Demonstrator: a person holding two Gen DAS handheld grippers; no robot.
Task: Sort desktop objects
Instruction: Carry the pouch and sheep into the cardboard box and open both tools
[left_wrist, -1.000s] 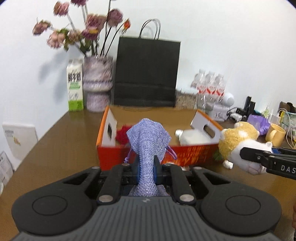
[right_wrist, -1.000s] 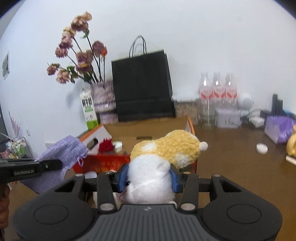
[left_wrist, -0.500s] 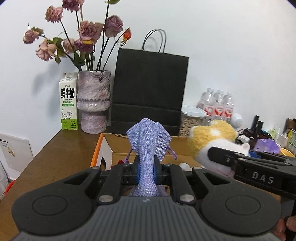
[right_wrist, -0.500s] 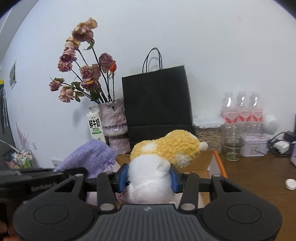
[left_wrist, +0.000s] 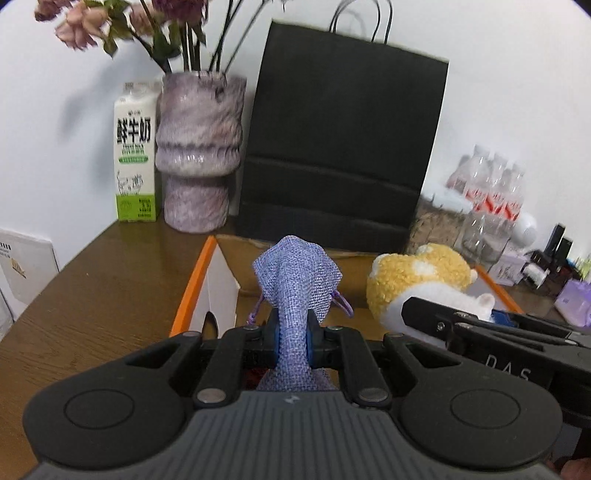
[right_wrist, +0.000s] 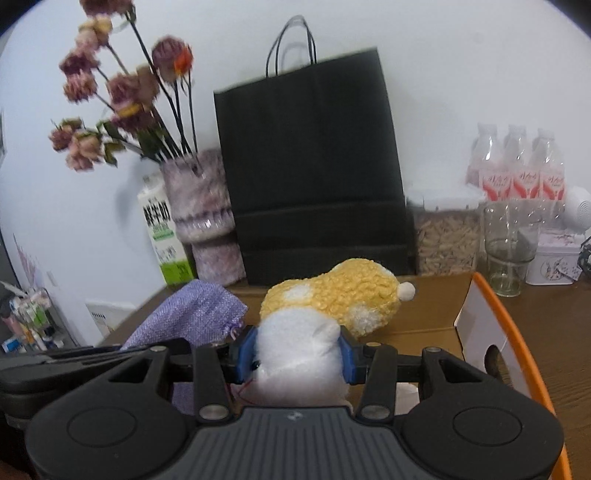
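Over the orange-rimmed box (left_wrist: 192, 291), the left gripper (left_wrist: 293, 341) pinched a purple pouch (left_wrist: 295, 284) and the right gripper (right_wrist: 295, 356) squeezed a plush toy (right_wrist: 332, 295), neither yet dropped in

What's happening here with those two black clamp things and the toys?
A person is tidying a desk with a handheld gripper in each hand. The left gripper is clamped on a purple cloth pouch, the right gripper on a yellow and white plush toy. Both are held over an open orange-edged cardboard box, not yet released.
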